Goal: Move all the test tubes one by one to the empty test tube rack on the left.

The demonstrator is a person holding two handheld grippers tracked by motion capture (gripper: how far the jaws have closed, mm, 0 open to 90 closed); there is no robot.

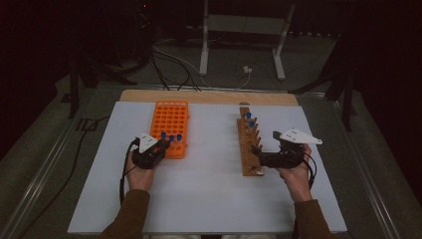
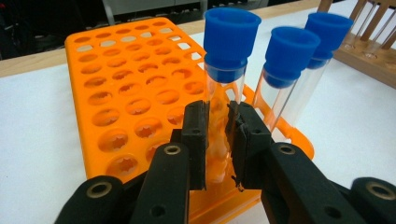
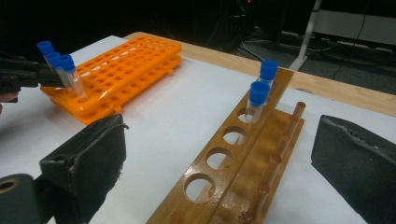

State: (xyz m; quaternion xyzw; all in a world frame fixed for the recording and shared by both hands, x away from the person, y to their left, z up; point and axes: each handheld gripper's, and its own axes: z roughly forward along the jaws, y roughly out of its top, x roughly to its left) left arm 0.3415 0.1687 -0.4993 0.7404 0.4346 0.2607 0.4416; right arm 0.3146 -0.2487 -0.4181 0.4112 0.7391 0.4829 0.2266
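An orange tube rack [image 1: 171,119] lies left of centre on the white sheet. Three clear tubes with blue caps stand along its near edge. My left gripper [image 2: 217,140] is shut on the nearest tube [image 2: 224,84], just below its blue cap; the other two tubes [image 2: 289,51] stand to its right. In the high view the left gripper [image 1: 162,145] sits at the rack's near edge. A wooden rack [image 3: 254,168] holds two blue-capped tubes [image 3: 258,95] at its far end. My right gripper [image 1: 257,155] stands open, pads wide apart, at the wooden rack's [image 1: 245,132] near end.
A white sheet [image 1: 209,189] covers the table, with a wooden board edge [image 1: 209,96] at the back. Cables [image 1: 169,64] and the white legs of a stand [image 1: 204,50] lie on the floor beyond. A metal rail [image 1: 45,164] runs along the left side.
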